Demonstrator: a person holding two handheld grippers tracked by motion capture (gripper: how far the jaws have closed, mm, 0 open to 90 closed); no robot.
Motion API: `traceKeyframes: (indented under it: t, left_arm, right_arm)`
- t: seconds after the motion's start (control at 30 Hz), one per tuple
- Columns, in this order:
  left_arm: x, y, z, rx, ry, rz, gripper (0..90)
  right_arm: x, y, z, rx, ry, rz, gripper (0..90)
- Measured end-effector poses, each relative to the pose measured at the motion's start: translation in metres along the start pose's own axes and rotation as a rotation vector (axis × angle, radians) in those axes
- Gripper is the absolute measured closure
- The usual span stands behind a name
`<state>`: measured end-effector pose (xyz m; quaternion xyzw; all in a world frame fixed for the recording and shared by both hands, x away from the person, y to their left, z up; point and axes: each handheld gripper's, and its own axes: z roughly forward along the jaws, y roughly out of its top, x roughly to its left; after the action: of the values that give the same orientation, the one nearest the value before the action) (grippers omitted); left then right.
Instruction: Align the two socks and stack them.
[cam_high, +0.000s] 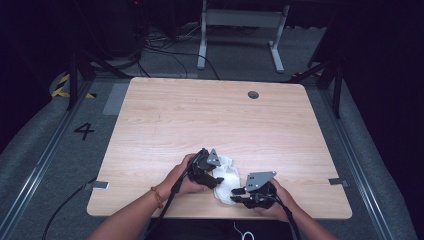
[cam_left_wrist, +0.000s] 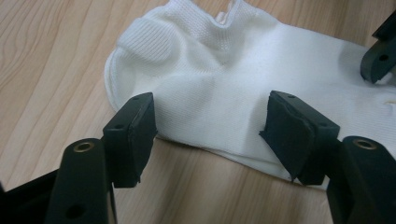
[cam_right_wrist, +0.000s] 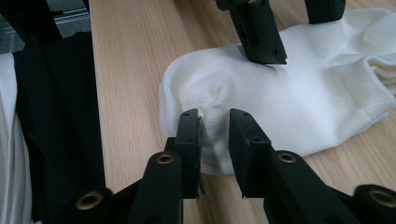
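Sock (cam_high: 226, 176): white, near edge of wooden table (cam_high: 210, 120), between both grippers.
Left gripper (cam_left_wrist: 210, 135): released, jaws wide over sock.
Right gripper (cam_right_wrist: 214, 128): clenched, pinching toe fabric.
Risk: thin pinch may slip, knit stretching.
Room: dark, grey carpet, cables far.

The sock (cam_left_wrist: 243, 88) is plain white, with a fine knitted mesh and ribbed bands at its cuff. Under it the worktop (cam_high: 210, 120) is pale wood with a streaky light-brown grain. Both grippers' jaws are matt black with small brass-coloured rivets. Beside the worktop, the floor (cam_high: 30, 145) is grey, marked with a black "4".
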<state>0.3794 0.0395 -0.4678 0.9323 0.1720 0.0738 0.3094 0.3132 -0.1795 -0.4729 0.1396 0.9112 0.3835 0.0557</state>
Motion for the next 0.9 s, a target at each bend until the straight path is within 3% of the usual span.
traceKeyframes:
  t: [0.1, 0.3, 0.5, 0.6, 0.73, 0.9]
  left_arm:
    - [-0.002, 0.003, 0.002, -0.018, -0.002, 0.011, 30.1]
    - [0.003, 0.002, -0.011, -0.075, -0.014, -0.019, 28.7]
    - [0.003, -0.007, -0.001, -0.031, -0.008, -0.038, 27.7]
    - [0.003, -0.006, 0.001, -0.035, -0.007, -0.048, 25.7]
    - [0.009, -0.008, 0.003, -0.038, -0.042, -0.055, 25.2]
    - [0.01, -0.008, 0.004, -0.042, -0.04, -0.046, 25.3]
  right_arm:
    - [0.003, -0.006, -0.008, -0.014, -0.021, -0.01, 67.3]
    - [0.006, -0.01, -0.019, -0.057, -0.024, -0.019, 63.8]
    - [0.013, -0.008, -0.017, -0.034, -0.022, -0.104, 66.2]
    - [0.015, -0.009, -0.011, -0.006, -0.033, -0.14, 66.8]
    - [0.01, -0.013, -0.007, -0.022, -0.013, -0.15, 66.0]
    - [0.001, -0.017, -0.005, -0.067, 0.006, -0.127, 71.6]
